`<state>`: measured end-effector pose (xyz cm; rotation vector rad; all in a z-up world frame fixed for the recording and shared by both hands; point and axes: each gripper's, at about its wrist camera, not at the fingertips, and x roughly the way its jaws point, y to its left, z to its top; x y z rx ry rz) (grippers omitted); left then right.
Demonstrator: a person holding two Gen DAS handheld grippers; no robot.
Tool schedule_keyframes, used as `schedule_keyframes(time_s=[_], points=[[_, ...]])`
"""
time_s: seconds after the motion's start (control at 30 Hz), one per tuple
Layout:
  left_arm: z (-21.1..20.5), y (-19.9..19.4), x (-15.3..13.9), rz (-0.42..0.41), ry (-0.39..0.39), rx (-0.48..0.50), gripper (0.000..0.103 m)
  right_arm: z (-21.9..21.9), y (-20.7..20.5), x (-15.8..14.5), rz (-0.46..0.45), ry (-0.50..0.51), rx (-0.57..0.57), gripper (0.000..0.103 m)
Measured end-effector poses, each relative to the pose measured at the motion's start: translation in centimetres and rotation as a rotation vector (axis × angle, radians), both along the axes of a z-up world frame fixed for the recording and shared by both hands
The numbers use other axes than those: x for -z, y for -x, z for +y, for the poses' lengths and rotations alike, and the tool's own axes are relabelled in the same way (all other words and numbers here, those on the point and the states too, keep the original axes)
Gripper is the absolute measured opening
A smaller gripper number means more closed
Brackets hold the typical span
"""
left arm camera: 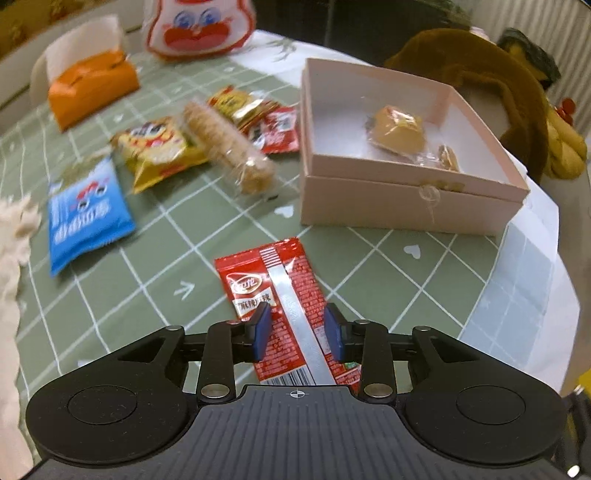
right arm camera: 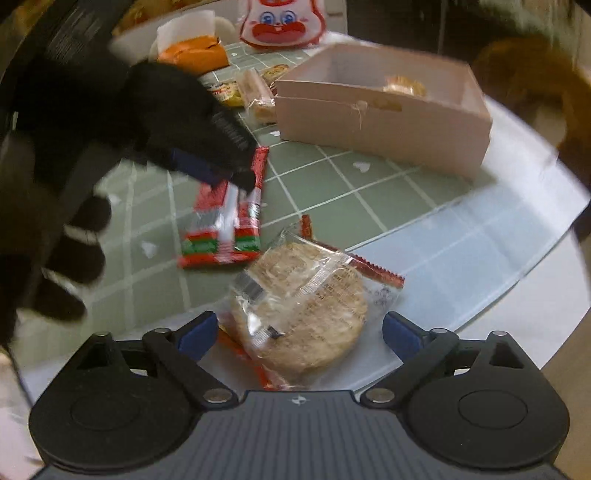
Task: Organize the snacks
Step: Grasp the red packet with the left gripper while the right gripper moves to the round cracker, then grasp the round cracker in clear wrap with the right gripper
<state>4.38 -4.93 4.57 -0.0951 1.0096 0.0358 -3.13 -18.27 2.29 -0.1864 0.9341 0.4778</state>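
My left gripper [left arm camera: 297, 332] has its blue pads on either side of a red snack packet [left arm camera: 280, 295] on the green checked tablecloth; the pads are close to its sides, but I cannot tell if they grip it. The same packet [right arm camera: 225, 221] shows in the right wrist view under the left gripper [right arm camera: 229, 173]. My right gripper [right arm camera: 299, 332] is open around a clear-wrapped round cracker [right arm camera: 299, 306] lying on a red packet [right arm camera: 373, 271]. An open pink box [left arm camera: 406, 199] behind holds a wrapped pastry [left arm camera: 397, 129]; it also shows in the right wrist view [right arm camera: 384, 122].
Left of the box lie a blue packet [left arm camera: 86, 218], a yellow packet [left arm camera: 155, 151], a cracker roll [left arm camera: 229, 147] and small red and yellow sachets [left arm camera: 277, 129]. An orange tissue pack [left arm camera: 92, 85] and a rabbit bag [left arm camera: 199, 26] stand behind. The round table's edge [right arm camera: 517, 273] curves right.
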Motion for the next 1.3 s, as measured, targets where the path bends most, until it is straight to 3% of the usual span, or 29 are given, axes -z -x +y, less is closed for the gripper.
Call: schedule_keyframes(time_s=[0.1, 0.27, 0.37, 0.4, 0.47, 0.5, 0.6, 0.67, 0.8, 0.9, 1.03, 1.17, 1.3], points=[[0.1, 1.1, 0.1, -0.02, -0.041, 0.039, 0.04, -0.8, -0.6, 0.1, -0.011, -0.015, 0.019, 0.101], [0.6, 1.1, 0.0, 0.01, -0.029, 0.035, 0.041, -1.7, -3.3, 0.1, -0.004, -0.026, 0.058, 0.103], [0.3, 0.4, 0.1, 0.006, 0.033, 0.052, 0.065, -1.6, -4.3, 0.5, -0.031, -0.032, 0.067, 0.103], [0.0, 0.1, 0.3, -0.005, 0.037, 0.069, 0.078, -1.5, -4.3, 0.6, -0.041, -0.033, 0.06, 0.103], [-0.9, -0.2, 0.7, -0.001, 0.028, 0.115, 0.093, -1.8, -4.3, 0.9, -0.063, -0.049, 0.06, 0.103], [-1.4, -0.1, 0.9, -0.003, 0.011, 0.144, 0.095, -1.9, -4.1, 0.9, -0.073, -0.053, 0.062, 0.103], [-1.6, 0.9, 1.2, -0.033, -0.039, 0.17, 0.092, -2.0, -3.8, 0.9, -0.083, -0.053, 0.071, 0.103], [-0.8, 1.8, 1.1, -0.049, -0.054, 0.133, 0.09, -2.2, -3.8, 0.7, -0.07, -0.052, 0.081, 0.103], [2.1, 2.0, 1.7, -0.038, 0.018, 0.007, 0.089, -2.7, -3.2, 0.7, -0.072, -0.056, 0.121, 0.103], [2.1, 1.0, 1.5, -0.038, 0.049, 0.011, 0.09, -2.7, -2.8, 0.7, -0.069, -0.052, 0.156, 0.103], [1.3, 0.2, 1.4, -0.016, 0.026, 0.027, 0.086, -2.6, -2.8, 0.6, -0.04, -0.044, 0.179, 0.103], [1.3, 0.7, 1.1, -0.013, 0.007, 0.025, 0.066, -2.4, -3.5, 0.4, -0.007, -0.022, 0.148, 0.103], [1.6, 1.5, 0.9, 0.004, 0.041, 0.038, 0.06, -2.6, -4.1, 0.3, 0.011, -0.014, 0.111, 0.103]])
